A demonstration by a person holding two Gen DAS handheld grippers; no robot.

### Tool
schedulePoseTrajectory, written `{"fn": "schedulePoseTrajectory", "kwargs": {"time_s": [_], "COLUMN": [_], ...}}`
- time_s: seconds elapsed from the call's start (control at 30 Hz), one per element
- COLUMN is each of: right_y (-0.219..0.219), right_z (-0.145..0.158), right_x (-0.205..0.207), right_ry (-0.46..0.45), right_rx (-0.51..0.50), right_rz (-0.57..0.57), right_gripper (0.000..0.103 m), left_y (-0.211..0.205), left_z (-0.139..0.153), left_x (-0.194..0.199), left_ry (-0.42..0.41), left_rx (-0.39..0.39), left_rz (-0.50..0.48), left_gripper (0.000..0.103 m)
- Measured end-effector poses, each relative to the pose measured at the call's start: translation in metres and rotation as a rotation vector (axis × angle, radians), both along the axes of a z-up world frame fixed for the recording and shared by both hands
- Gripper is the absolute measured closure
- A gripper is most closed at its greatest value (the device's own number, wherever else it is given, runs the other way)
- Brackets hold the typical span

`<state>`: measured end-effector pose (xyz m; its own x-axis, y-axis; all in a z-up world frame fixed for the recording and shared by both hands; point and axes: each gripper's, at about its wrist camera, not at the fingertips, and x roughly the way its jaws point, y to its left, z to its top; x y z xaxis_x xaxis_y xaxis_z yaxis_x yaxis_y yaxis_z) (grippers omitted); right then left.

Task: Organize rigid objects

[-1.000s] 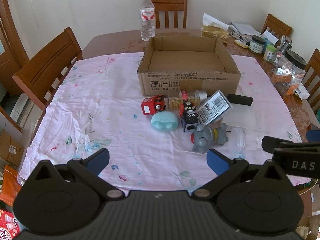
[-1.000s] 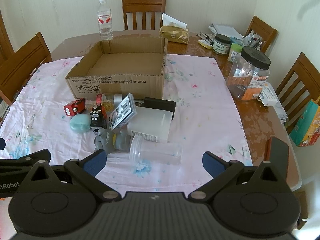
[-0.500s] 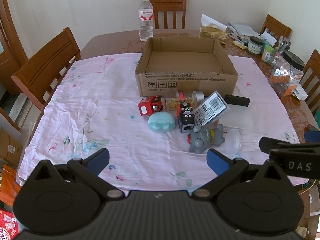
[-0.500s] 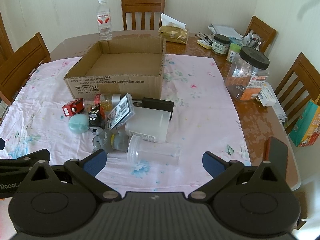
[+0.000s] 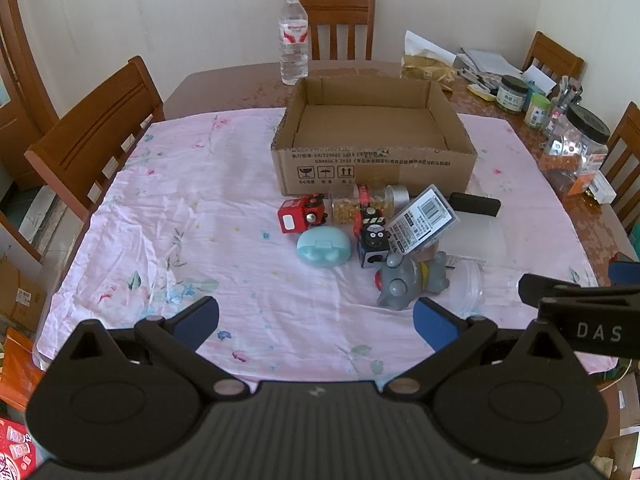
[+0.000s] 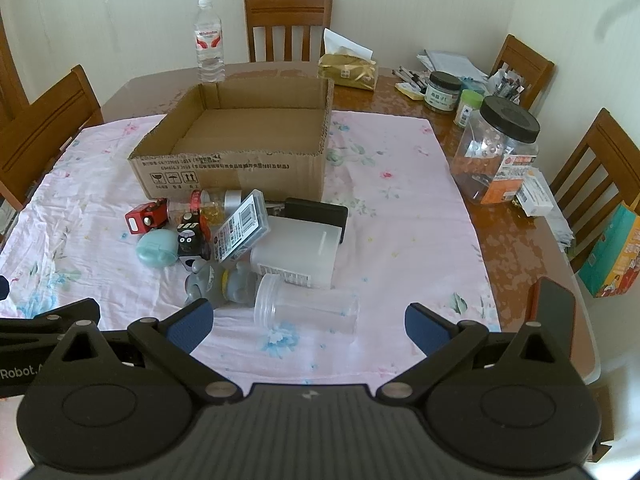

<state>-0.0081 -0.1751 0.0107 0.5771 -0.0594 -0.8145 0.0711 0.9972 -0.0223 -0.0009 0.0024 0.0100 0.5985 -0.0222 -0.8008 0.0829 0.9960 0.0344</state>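
Left wrist view has the left tongs (image 5: 316, 320) spread wide and empty above the pink-clothed bench (image 5: 180, 220), the right tongs (image 6: 308, 322) likewise agape, while the small items, a red toy (image 5: 301, 214) and clear jar (image 6: 308, 308) among them, lie clustered before the empty cardboard box (image 5: 372, 172).

Counter (image 6: 516, 248) was brown and glossy, with a pink floral cloth (image 6: 400, 208) spread over most of it. Water bottle (image 6: 209, 40) and lidded jars (image 6: 498, 152) stood on bare wood.
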Motion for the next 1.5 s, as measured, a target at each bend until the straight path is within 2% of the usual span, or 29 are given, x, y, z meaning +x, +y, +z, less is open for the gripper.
{"fn": "schedulePoseTrajectory", "kwargs": {"time_s": [0.87,1.23,1.5], "right_y": [-0.002,-0.010,-0.005], "right_z": [0.003,-0.001,-0.031], "right_x": [-0.001,0.006,0.018], "right_ry": [-0.032,-0.084,-0.076], "right_rx": [0.001,0.055,0.043], "right_rz": [0.032,0.077,0.124], "right_gripper": [0.000,0.000,0.000], "left_y": [-0.002,-0.002,0.010], "left_z": [0.005,0.002,-0.015], "left_x": [-0.001,0.013,0.033], "left_ry": [-0.034,-0.093,-0.094], "left_rx": [0.015,0.024,0.011], "left_rz": [-0.011,-0.107,-0.164], "left_gripper": [0.001,0.001,0.001]}}
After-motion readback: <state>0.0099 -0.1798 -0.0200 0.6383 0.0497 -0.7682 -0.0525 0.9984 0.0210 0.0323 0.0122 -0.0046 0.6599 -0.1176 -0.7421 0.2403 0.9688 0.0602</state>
